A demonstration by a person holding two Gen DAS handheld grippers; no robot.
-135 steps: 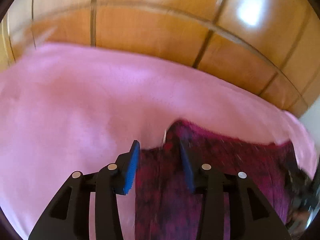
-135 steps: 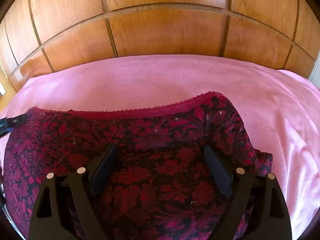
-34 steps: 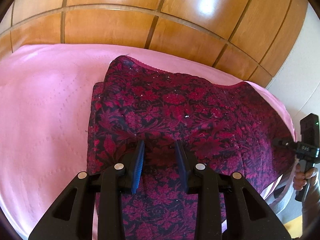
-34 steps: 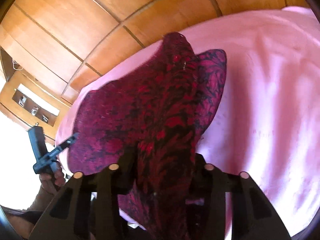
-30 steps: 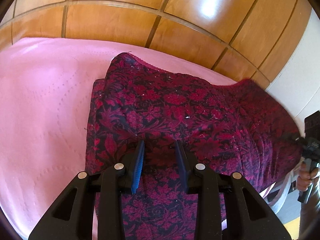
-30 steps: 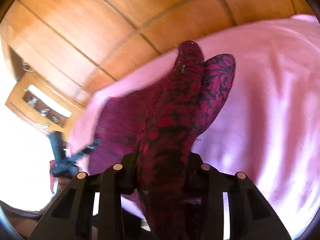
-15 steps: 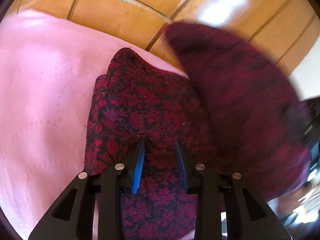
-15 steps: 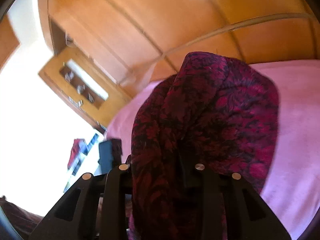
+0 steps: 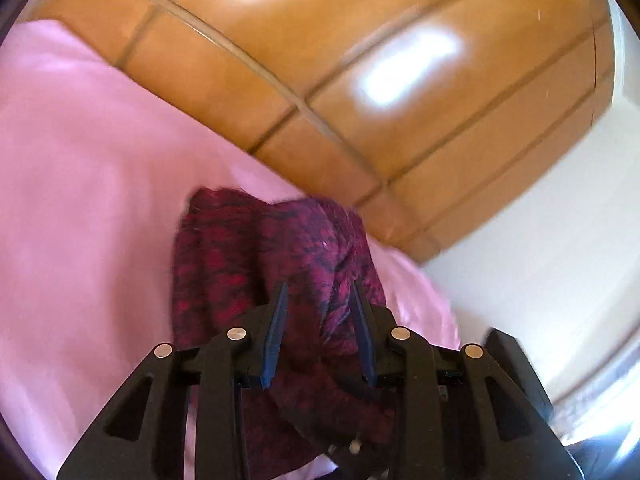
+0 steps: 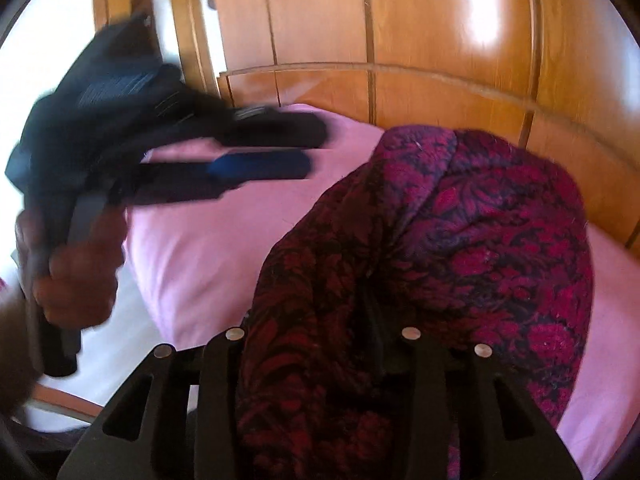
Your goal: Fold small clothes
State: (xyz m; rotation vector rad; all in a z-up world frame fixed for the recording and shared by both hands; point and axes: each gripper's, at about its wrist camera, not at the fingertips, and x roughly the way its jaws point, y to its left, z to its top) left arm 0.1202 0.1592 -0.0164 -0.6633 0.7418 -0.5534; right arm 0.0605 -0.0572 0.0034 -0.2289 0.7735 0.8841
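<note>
Folded over since a second ago: right half of the dark red floral-patterned knit garment (image 10: 460, 248), carried across onto its left half; cloth now bunched in a narrower heap instead of spread wide.

Item: garment, on the pink quilted bedspread (image 9: 80, 168) of a bed, near the edge closest to the cameras, wooden panelled headboard (image 9: 320, 60) beyond. Upper layer humped and uneven, not flat.

Left hand-held gripper (image 9: 318, 332): jaws opening, blue pads either side of a raised fold of cloth with a gap showing at each pad; released, in the left wrist view. In the right wrist view the same tool (image 10: 264, 148) hangs above bare bedspread, clear of the garment, held by a hand (image 10: 76, 276).

Right hand-held gripper (image 10: 316, 344): jaws opening, cloth draped thickly between and over the fingers; pads hidden, so grip or release cannot be told.

Risks, as judged:
- Cloth snagging on the right fingers as they withdraw, dragging the top layer back and undoing the fold.
- Hump settling crooked, edges misaligned, because the layer was laid down bunched.
- Heap lying close to the bed edge; a tug toward the cameras could slide it off.
</note>
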